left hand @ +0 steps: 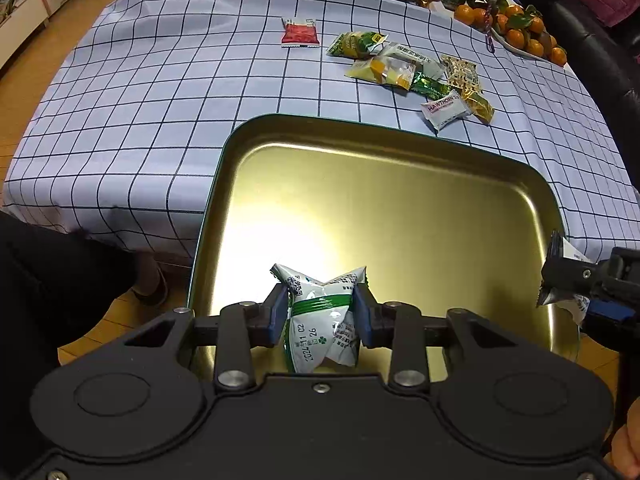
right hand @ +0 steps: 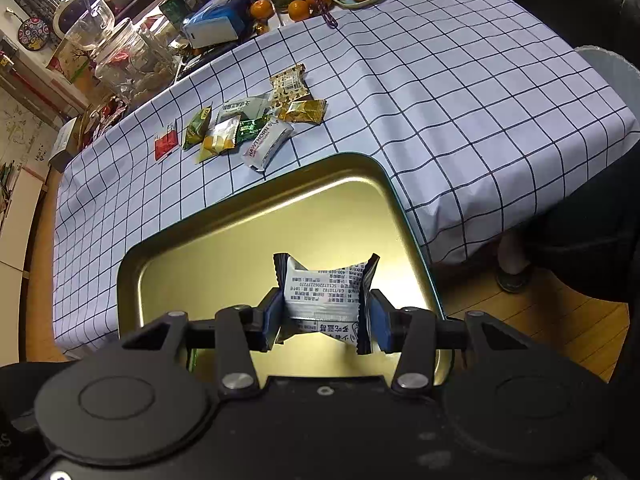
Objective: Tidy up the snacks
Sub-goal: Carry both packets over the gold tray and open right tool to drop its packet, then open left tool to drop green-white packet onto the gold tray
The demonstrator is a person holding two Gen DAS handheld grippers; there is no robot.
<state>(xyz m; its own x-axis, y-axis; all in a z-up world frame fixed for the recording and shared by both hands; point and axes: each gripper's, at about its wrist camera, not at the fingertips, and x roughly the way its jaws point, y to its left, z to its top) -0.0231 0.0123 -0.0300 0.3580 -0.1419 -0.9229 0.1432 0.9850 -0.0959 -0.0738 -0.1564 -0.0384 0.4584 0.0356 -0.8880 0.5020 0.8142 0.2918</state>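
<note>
Checked tablecloth (left hand: 160, 120) under a gold tray (left hand: 400, 184); from the left wrist, left gripper (left hand: 322, 316) clamped on a green-banded white packet (left hand: 324, 320) above the tray's near edge, loose snacks (left hand: 412, 76) in a heap beyond the tray's far rim. From the right wrist, right gripper (right hand: 324, 316) pinching a white-and-black packet (right hand: 324, 292) over the same tray (right hand: 240, 208). Probably light, crinkly and slippery, soft inside: best gripped across the padded middle, not the flimsy sealed ends.
</note>
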